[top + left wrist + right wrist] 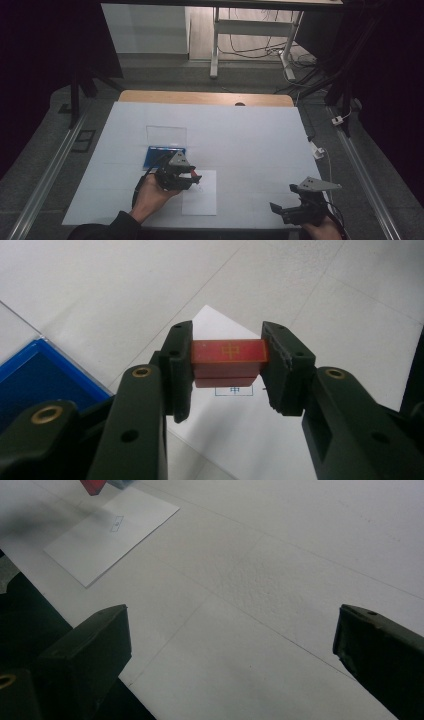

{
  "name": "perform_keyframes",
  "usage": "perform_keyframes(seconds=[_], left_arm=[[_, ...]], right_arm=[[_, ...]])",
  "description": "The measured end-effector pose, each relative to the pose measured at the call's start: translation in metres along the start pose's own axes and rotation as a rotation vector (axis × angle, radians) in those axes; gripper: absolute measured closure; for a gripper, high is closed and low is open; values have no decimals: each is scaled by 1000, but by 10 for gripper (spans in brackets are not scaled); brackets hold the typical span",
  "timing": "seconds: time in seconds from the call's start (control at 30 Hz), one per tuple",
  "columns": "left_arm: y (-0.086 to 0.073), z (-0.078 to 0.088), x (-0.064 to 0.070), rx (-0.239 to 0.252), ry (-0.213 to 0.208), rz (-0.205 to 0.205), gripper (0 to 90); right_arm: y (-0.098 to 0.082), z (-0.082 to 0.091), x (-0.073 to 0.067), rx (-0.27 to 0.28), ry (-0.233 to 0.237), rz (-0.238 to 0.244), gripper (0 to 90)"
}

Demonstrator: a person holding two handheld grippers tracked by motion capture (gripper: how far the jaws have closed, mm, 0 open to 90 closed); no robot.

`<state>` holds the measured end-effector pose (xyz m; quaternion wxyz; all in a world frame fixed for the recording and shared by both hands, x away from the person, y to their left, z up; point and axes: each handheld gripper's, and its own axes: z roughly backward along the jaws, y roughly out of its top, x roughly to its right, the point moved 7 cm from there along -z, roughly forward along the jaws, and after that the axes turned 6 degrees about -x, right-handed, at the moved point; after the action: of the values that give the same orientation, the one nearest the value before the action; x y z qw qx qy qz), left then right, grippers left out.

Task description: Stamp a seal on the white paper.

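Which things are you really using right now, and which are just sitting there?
In use:
- left gripper, shut on the red stamp
- white paper sheet with a small printed mark

Lying about:
- blue box
- right gripper, jaws open, holding nothing
- floor cables

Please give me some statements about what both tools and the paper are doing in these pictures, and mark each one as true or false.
1. The left tool grips a red block. True.
2. The right tool holds a pen. False: its jaws stand wide apart over the white table cover.
3. The block hangs over a white paper sheet with a small printed mark. True.
4. The blue tray sits on the paper sheet. False: it lies beside it.
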<state>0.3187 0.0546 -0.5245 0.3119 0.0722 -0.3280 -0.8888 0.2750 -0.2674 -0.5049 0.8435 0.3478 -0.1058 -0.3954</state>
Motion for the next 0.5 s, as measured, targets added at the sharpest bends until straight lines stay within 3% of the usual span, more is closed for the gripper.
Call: perform_keyframes(seconds=[0.5], left_arm=[[-3, 12, -16, 17, 24, 46, 584]], right_arm=[[0, 1, 0, 2, 4, 4, 23]])
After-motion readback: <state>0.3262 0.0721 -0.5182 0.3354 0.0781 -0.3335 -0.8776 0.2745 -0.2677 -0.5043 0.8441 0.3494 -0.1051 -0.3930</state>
